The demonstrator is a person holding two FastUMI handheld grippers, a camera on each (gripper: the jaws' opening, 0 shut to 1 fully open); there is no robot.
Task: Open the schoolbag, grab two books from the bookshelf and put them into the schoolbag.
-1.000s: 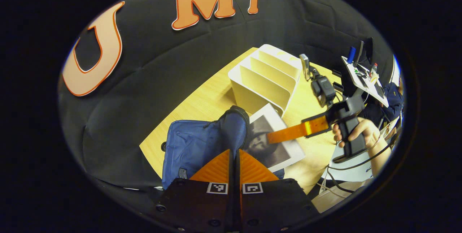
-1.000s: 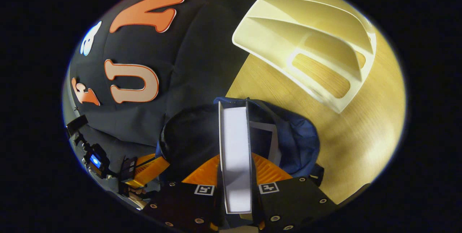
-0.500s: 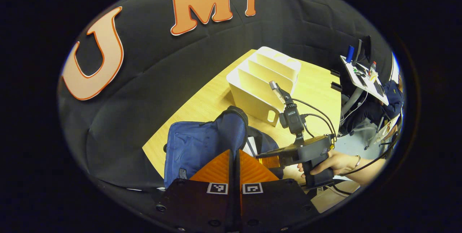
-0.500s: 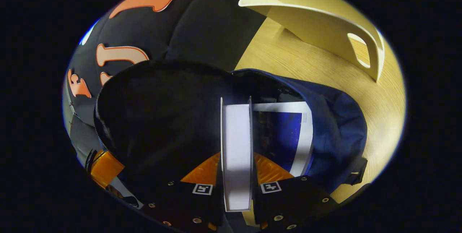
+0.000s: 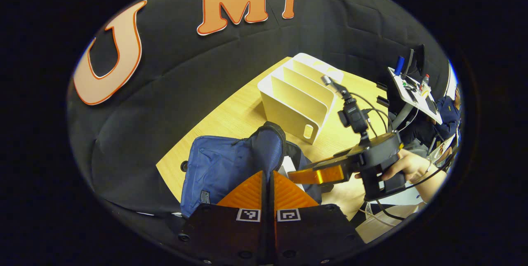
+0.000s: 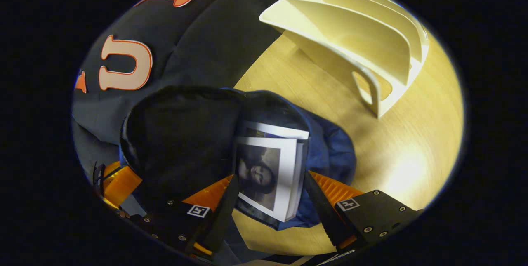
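Note:
The blue schoolbag [image 5: 222, 167] lies on the wooden table [image 5: 231, 121] with its flap raised. My left gripper [image 5: 268, 174] is shut on the edge of that flap and holds it up. In the right gripper view the bag's dark inside [image 6: 181, 134] gapes. A book with a dark portrait cover [image 6: 264, 175] rests in the mouth on top of a second book [image 6: 274, 129]. My right gripper [image 6: 270, 176] is open, its fingers wide on either side of the top book and off it. From the left gripper view, the right gripper [image 5: 315, 175] hovers beside the bag in a hand [image 5: 406, 165].
The cream bookshelf [image 5: 299, 101] [image 6: 350, 31] stands behind the bag, its slots bare. At the far right a stand with devices [image 5: 412, 88] rises beside a seated person [image 5: 447, 111]. The table's near edge runs just right of the bag.
My right gripper opened and let go of the white-edged book, which now lies in the bag's mouth. The gripper drew back a little. My left gripper kept its hold on the flap.

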